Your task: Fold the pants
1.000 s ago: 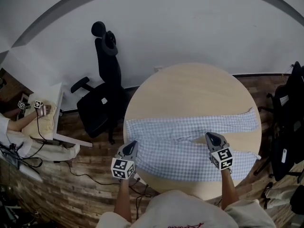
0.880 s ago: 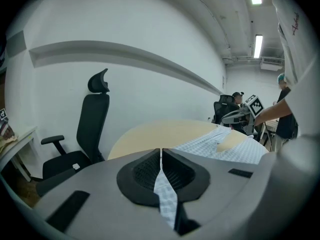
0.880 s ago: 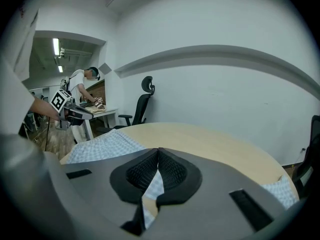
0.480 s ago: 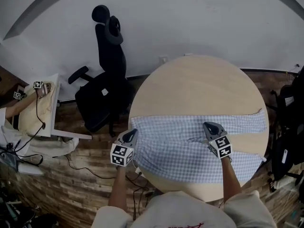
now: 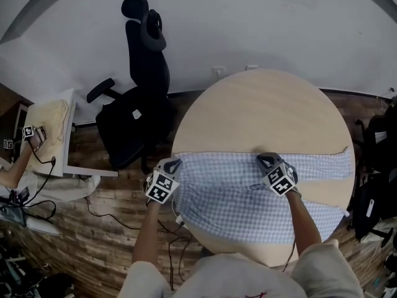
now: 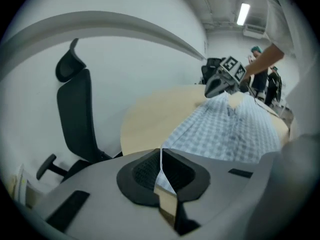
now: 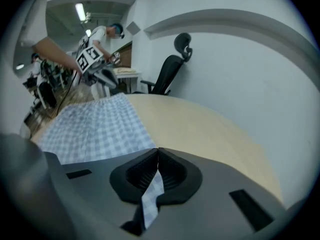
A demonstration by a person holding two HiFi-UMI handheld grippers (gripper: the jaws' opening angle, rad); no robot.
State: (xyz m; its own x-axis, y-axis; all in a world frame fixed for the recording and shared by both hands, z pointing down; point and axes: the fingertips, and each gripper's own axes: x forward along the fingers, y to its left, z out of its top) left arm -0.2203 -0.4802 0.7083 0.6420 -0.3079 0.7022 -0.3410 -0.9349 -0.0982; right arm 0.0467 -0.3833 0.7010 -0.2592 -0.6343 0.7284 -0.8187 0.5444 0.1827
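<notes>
Pants (image 5: 248,194) spread over the near half of the desk (image 5: 260,110), waist toward 9 o'clock, legs toward 3. Left hand-held gripper (image 5: 172,164) clamped shut on a thin fold of checked cloth at the waist's 9 o'clock corner. Right hand-held gripper (image 5: 268,160) likewise shut on a pinch of cloth near desk centre. Possible trouble: thin fabric slipping from either pinch, or uneven pulling skewing the fold and bunching the layers. Against a second ago: both grippers farther toward 12 o'clock, now at the far cloth edge, not mid-cloth.
</notes>
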